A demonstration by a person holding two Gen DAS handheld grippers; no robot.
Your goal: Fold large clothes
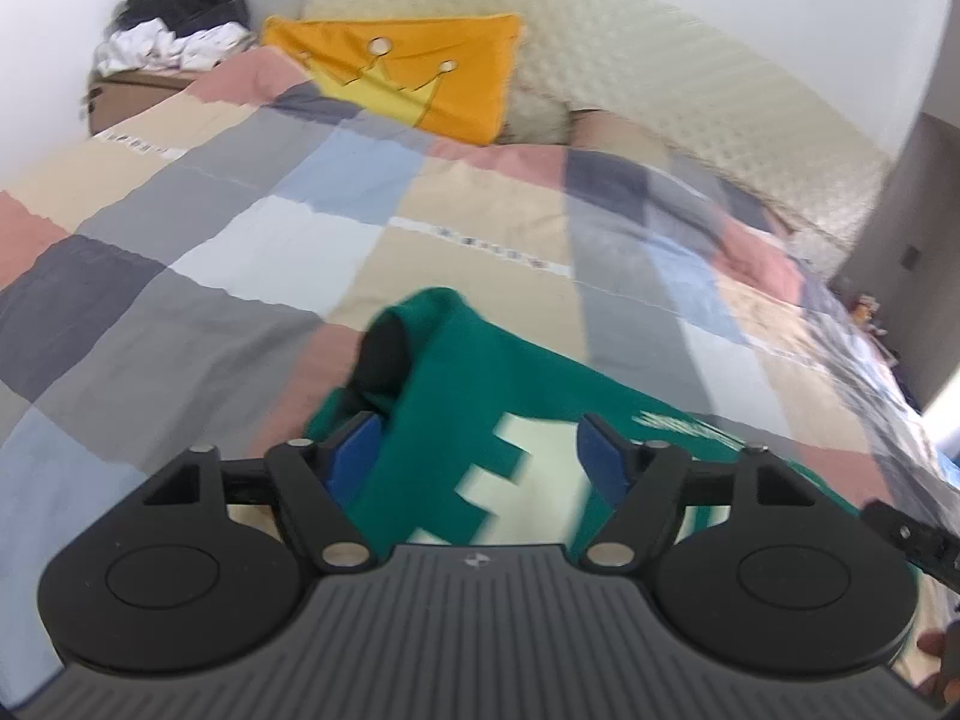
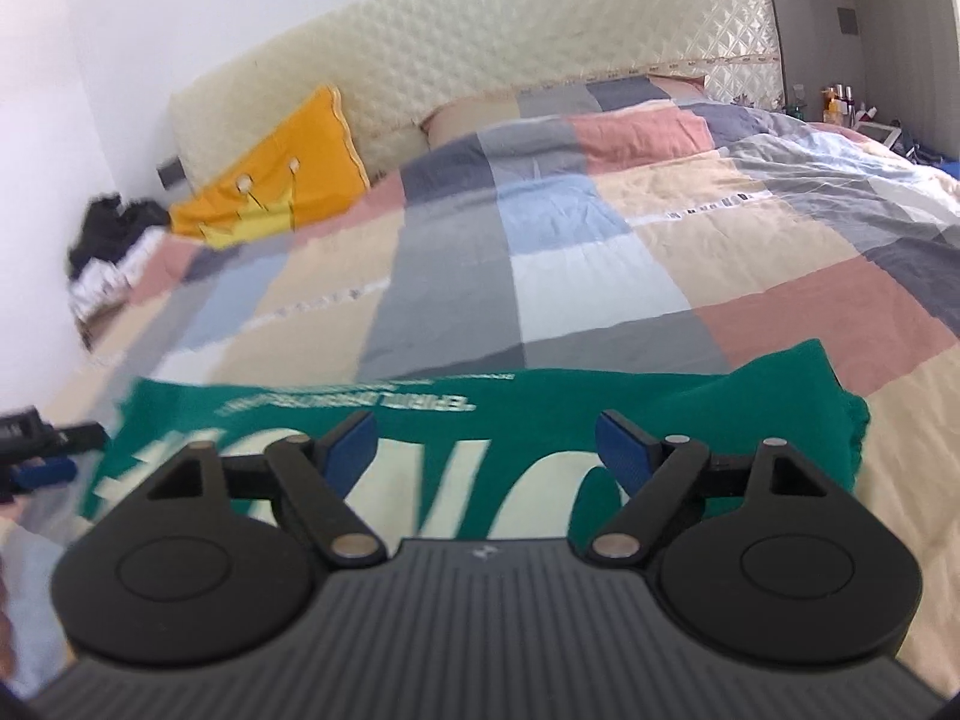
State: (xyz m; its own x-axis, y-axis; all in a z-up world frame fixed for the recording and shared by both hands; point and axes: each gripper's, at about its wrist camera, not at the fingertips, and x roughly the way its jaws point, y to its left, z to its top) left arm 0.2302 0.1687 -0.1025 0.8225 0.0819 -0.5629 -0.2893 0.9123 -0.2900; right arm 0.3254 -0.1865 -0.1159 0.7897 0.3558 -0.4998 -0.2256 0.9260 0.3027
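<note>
Green garment (image 2: 540,414) lies folded on the near part of a patchwork quilt (image 2: 600,252), printed side up, cream lettering across it. Seen from the right wrist view it forms a long flat band running left to right, with a thicker bunched end at the right. In the left wrist view its left end shows a dark round opening, likely a sleeve or neck; motion blur prevents telling which.

Left gripper (image 1: 480,450): jaws spread wide, blue pads clear of the cloth on both sides, nothing pinched. Garment sits below and beyond the fingertips. Released.

Right gripper (image 2: 486,450): jaws likewise spread wide, pads apart, no fabric between them. Released. The left gripper's tip is visible at the left edge of the right wrist view, near the garment's left end.

Background: orange cushion (image 1: 414,72) with a yellow crown design leans against a cream quilted headboard (image 2: 480,54). Pile of dark and white clothes (image 1: 174,18) at the far left corner. Small bottles (image 2: 837,99) stand at the far right of the bed.
</note>
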